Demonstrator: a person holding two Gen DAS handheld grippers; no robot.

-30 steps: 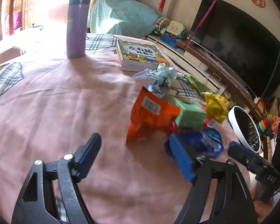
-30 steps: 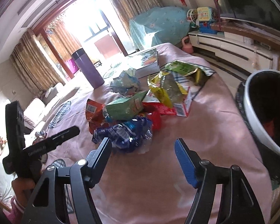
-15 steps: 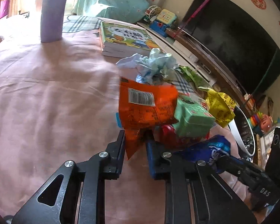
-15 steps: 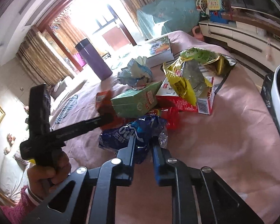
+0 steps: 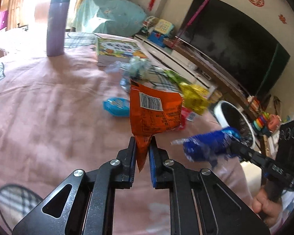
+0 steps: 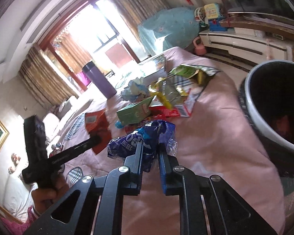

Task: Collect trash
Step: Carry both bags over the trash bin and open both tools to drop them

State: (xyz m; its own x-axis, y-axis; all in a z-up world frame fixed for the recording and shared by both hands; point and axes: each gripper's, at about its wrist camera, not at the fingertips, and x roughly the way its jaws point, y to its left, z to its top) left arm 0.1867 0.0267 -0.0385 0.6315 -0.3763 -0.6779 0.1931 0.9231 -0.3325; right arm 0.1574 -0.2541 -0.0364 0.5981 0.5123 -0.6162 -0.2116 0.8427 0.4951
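Presently, left tongs [image 5: 142, 145] pinch orange wrapper [image 5: 154, 113] by its lower corner | right tongs [image 6: 149, 149] clamp blue wrapper [image 6: 143, 139], both lifted off pink bench [image 6: 205, 129] | carry level over bin [image 6: 254, 105] beyond right tongs, then release | bin contents dark; farther litter blurred.

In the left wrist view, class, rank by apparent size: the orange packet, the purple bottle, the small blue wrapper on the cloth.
1. Orange packet, though it is held nearest the camera, which inflates it.
2. Purple bottle, far back, so likely bigger than it looks.
3. Blue wrapper.
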